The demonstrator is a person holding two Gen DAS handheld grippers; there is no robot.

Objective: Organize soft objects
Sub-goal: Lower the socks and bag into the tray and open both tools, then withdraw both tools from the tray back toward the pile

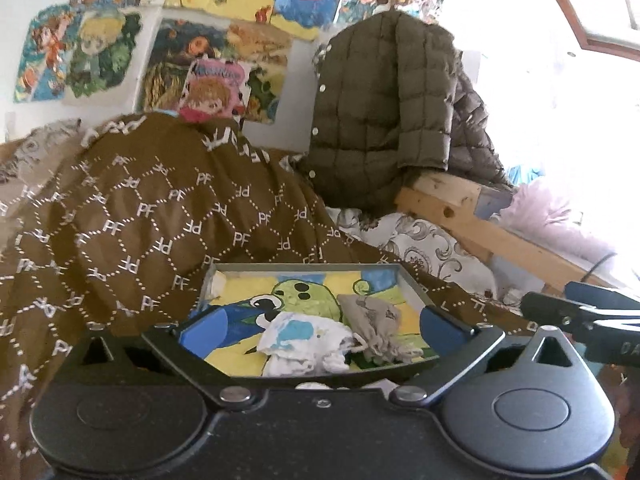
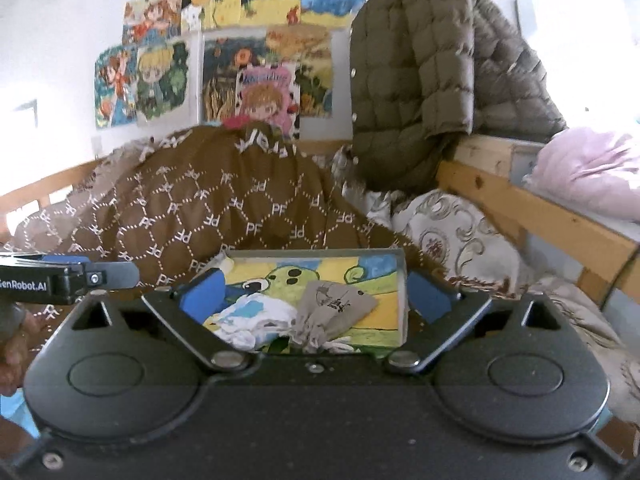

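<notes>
Tray, shallow, rectangular, grey-rimmed (image 1: 412, 286), floor painted with a green-and-yellow cartoon creature; resting on brown quilted bedspread with white monogram lattice (image 1: 132, 216).

Contents: white crumpled cloth pouch with pale blue patches (image 1: 308, 340), and grey drawstring fabric pouch with dark print (image 1: 374, 322), the two touching, both toward the tray's near edge.

Left gripper (image 1: 320, 330): blue-padded fingers spread wide, holding nothing, bracketing both pouches.

Right gripper (image 2: 314, 296): likewise spread and empty, grey pouch nearest its centre line.

Handling note, judged: take one pouch per gripper. Close on the bunched drawstring neck, not the flat body, since loose cloth would likely slip. Lower before closing, so the pads clear the rim.
</notes>
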